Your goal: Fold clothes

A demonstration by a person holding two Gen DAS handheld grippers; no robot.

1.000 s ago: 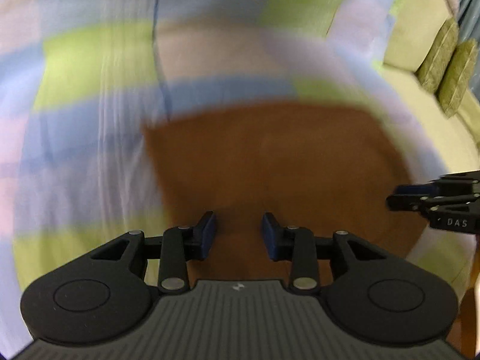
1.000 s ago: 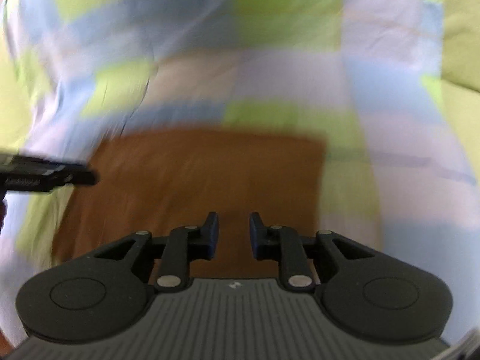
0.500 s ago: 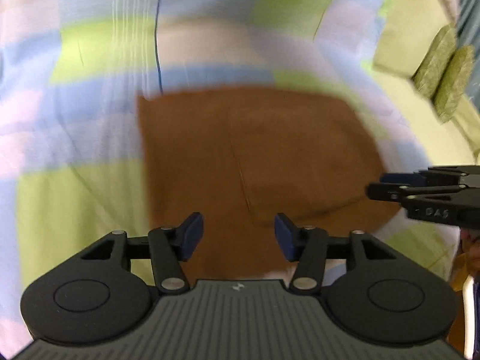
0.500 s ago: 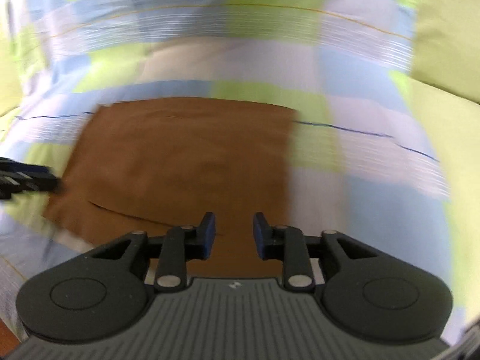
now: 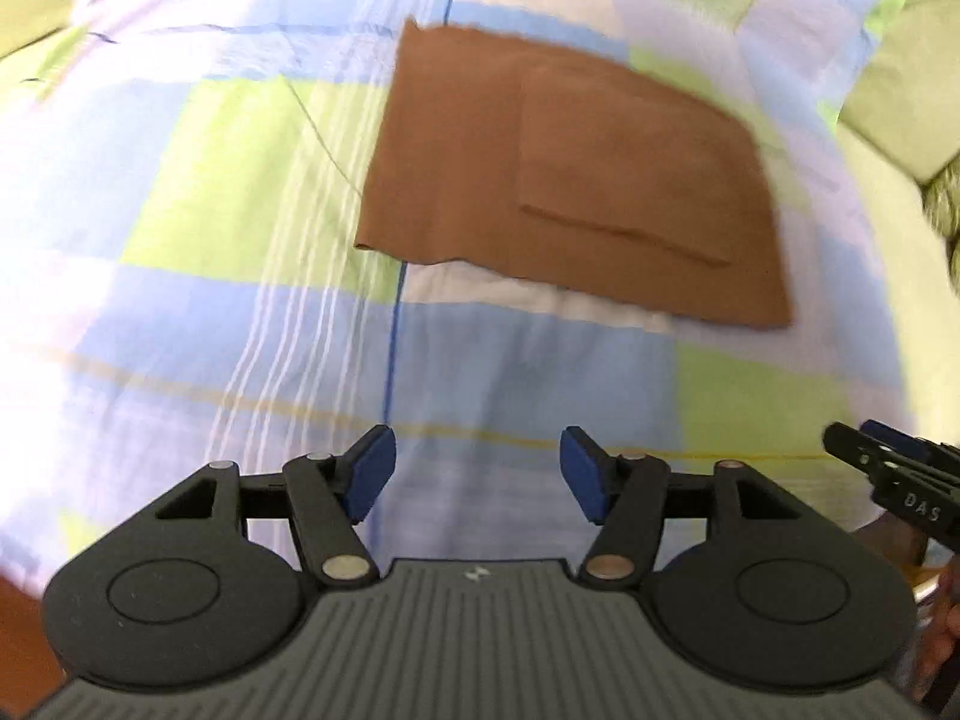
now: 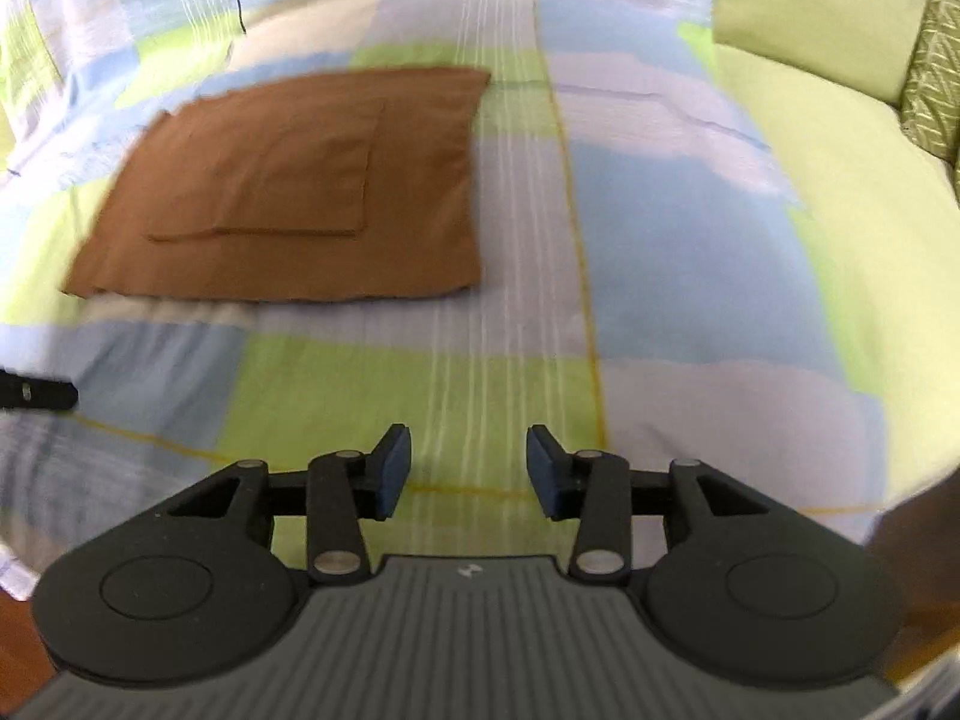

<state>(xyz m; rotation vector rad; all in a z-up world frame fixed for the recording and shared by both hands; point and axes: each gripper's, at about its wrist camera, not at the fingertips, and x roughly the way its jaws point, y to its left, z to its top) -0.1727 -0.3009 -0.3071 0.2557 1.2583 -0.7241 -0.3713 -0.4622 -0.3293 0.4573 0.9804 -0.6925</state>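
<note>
Nearest the lens in the left wrist view, the left claw [image 5: 477, 474] stands wide apart at the jaws, its blue pads [image 5: 367, 473] holding nothing; only the checked sheet [image 5: 198, 252] shows between them. In the right wrist view the right claw [image 6: 469, 473] is likewise parted, a little less wide, and empty. Each claw also appears at the edge of the other's view: the right claw low at the right of the left view, the left claw as a dark tip at the far left of the right view.

Ahead of both claws, well apart from the pads, lies the brown cloth [image 5: 570, 180]. It rests flat on the sheet as a near-square panel with a smaller folded layer [image 6: 282, 174] on top. From the left claw it sits ahead and slightly right; from the right claw, ahead and to the left [image 6: 288, 192].

Judgement: the cloth looks already folded and released, so the step in hand is either to finish or to make one more fold. To fold again well, each claw should come in low at a near corner, pinch all layers but none of the sheet, and carry the edge straight over to meet the far edge. Thin cloth may slip or drag.

Farthest off, green cushions [image 6: 810, 18] lie beyond the right claw's right side.
</note>
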